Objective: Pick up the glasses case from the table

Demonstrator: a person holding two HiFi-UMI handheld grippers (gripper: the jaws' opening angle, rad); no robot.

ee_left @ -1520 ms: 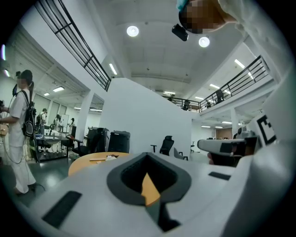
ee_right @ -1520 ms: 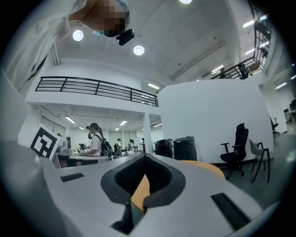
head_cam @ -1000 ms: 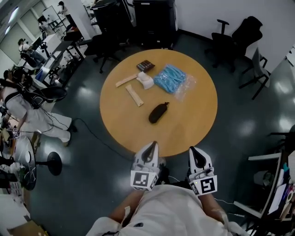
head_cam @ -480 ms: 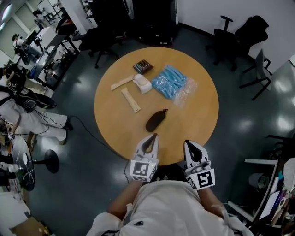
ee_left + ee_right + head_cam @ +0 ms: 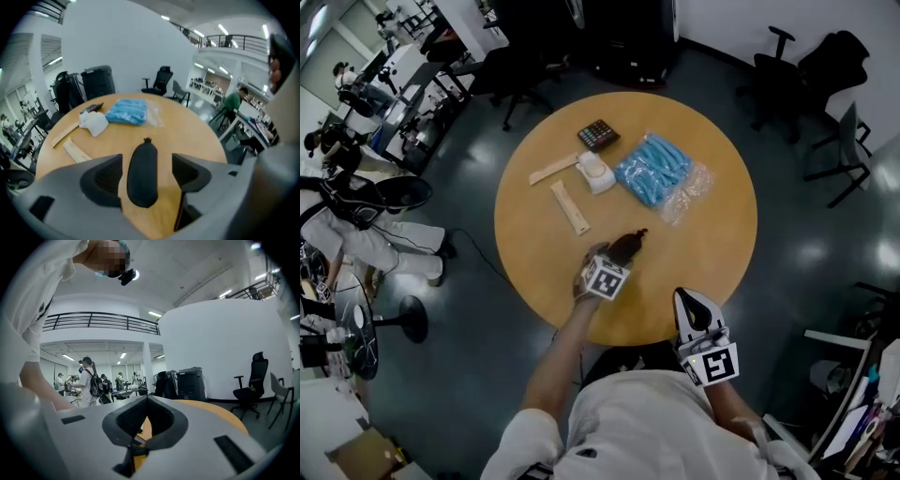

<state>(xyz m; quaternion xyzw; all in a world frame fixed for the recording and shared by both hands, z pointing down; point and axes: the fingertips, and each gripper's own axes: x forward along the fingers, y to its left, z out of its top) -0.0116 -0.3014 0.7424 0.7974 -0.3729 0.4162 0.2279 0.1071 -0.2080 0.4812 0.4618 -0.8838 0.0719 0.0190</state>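
Between the wide-open jaws of the left gripper (image 5: 146, 174) lies the black case (image 5: 143, 161), set lengthwise on the wood. Bare wood shows on each side of it, and neither jaw touches it. From the head view, this gripper reaches out over the round table (image 5: 712, 253), and the case sits just toward 6 o'clock of the table's centre. The right gripper (image 5: 692, 307) hangs at the table's 5 o'clock edge, close to the person's body, its jaws pressed together on nothing. Farther across the table, a blue packet (image 5: 654, 167) lies at 1 o'clock. A white lump (image 5: 596, 172) and a calculator (image 5: 598, 134) lie at 11 o'clock, and two wooden strips (image 5: 570, 206) at 9 to 10 o'clock.
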